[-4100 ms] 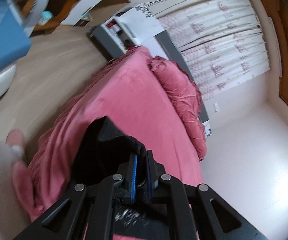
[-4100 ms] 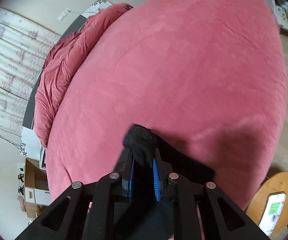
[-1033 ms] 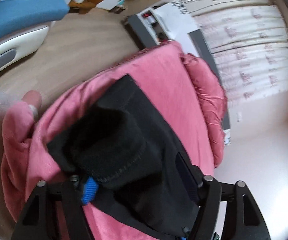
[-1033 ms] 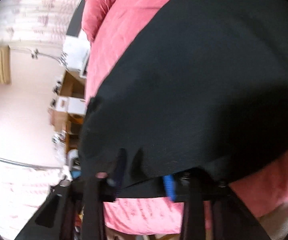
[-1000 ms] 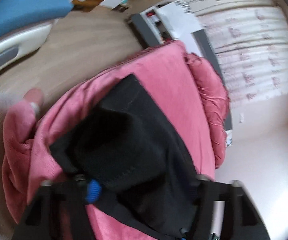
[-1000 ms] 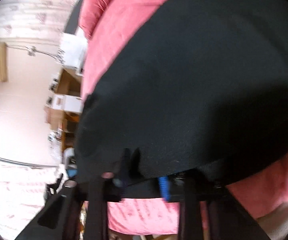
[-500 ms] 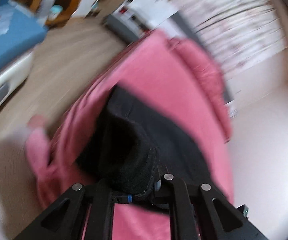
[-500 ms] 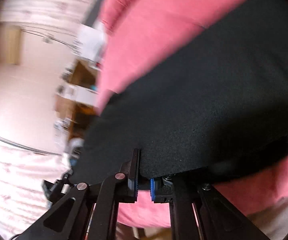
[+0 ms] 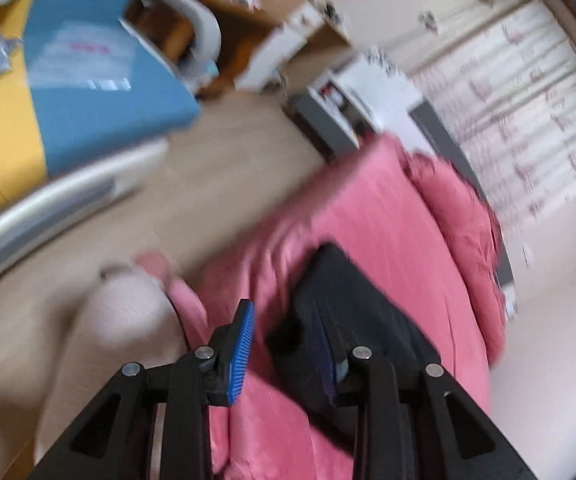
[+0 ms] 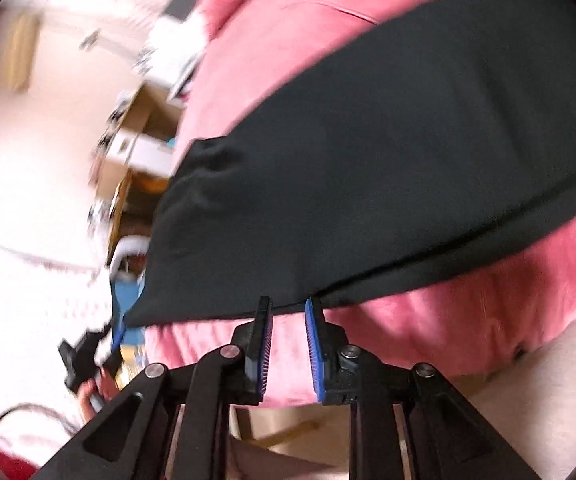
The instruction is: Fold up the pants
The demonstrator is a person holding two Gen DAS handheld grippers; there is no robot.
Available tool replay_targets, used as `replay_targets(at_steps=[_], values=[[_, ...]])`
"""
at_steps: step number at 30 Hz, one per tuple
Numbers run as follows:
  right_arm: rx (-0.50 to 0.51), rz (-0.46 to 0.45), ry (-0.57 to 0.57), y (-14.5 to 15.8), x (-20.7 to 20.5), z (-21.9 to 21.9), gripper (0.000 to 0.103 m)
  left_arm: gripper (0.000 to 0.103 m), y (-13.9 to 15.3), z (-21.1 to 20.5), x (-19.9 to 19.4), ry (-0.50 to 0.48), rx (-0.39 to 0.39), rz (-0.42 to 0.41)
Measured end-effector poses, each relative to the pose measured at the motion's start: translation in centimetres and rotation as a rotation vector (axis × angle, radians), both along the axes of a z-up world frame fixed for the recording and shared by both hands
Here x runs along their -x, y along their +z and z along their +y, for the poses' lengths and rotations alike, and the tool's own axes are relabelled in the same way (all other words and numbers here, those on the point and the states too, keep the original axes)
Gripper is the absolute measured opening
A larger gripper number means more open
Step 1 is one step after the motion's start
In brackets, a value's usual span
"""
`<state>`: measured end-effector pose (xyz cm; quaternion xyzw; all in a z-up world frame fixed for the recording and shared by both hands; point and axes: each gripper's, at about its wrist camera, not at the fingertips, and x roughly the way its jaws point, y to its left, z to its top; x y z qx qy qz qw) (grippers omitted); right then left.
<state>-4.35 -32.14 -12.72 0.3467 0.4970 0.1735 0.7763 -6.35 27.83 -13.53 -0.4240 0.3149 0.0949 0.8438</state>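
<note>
Both claws opening, empty: left claw [image 9: 283, 344] and right claw [image 10: 288, 344] beside black pants [image 10: 388, 168] on pink bed [image 10: 468, 308]. Risk: released fold may slide off the bed edge.

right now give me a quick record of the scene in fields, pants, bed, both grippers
pants: black pants lying flat on the bed, folded edge toward the grippers
bed: pink cover, bunched pink blanket at the far end
left gripper: jaws opening, nothing between the pads, pants just beyond
right gripper: jaws opening, clear of the pants edge
view: both pictures blurred
</note>
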Motion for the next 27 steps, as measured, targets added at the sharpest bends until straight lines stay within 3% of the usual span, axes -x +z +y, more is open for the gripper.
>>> replay_targets(at_steps=[4, 7, 9, 13, 17, 19, 20, 22, 24, 27], values=[[0.110, -0.132, 0.077, 3.6, -5.3, 2.1, 0.019, 0.030, 1.9, -3.1, -3.6, -0.151, -0.093, -0.056], [0.103, -0.183, 0.101, 4.4, -10.8, 4.0, 0.028, 0.032, 2.3, -8.1, -7.4, -0.361, -0.115, -0.096], [0.083, -0.172, 0.118, 4.1, -14.5, 5.1, 0.047, 0.033, 2.2, -11.6, -9.8, -0.487, -0.143, -0.108], [0.082, -0.118, 0.154, 2.4, -21.1, 8.7, 0.048, 0.034, 0.8, -16.4, -13.9, -0.646, -0.156, -0.068], [0.107, -0.024, 0.238, -0.3, -26.6, 11.7, 0.048, 0.034, -0.9, -18.7, -16.8, -0.714, -0.155, -0.025], [0.085, 0.019, 0.300, -1.9, -28.0, 12.7, 0.040, 0.034, -1.4, -19.3, -17.4, -0.711, -0.191, -0.018], [0.099, 0.031, 0.330, -2.3, -28.6, 13.3, 0.025, 0.034, -1.6, -19.5, -17.8, -0.713, -0.200, -0.014], [0.152, 0.008, 0.365, -2.6, -29.4, 15.1, 0.013, 0.034, -2.2, -19.1, -18.6, -0.702, -0.200, 0.000], [0.182, -0.063, 0.345, -1.4, -30.1, 15.2, 0.008, 0.034, -3.0, -19.4, -18.6, -0.690, -0.215, 0.014], [0.209, -0.088, 0.284, -1.9, -31.1, 14.9, 0.006, 0.034, -4.2, -18.6, -19.0, -0.645, -0.241, 0.064]])
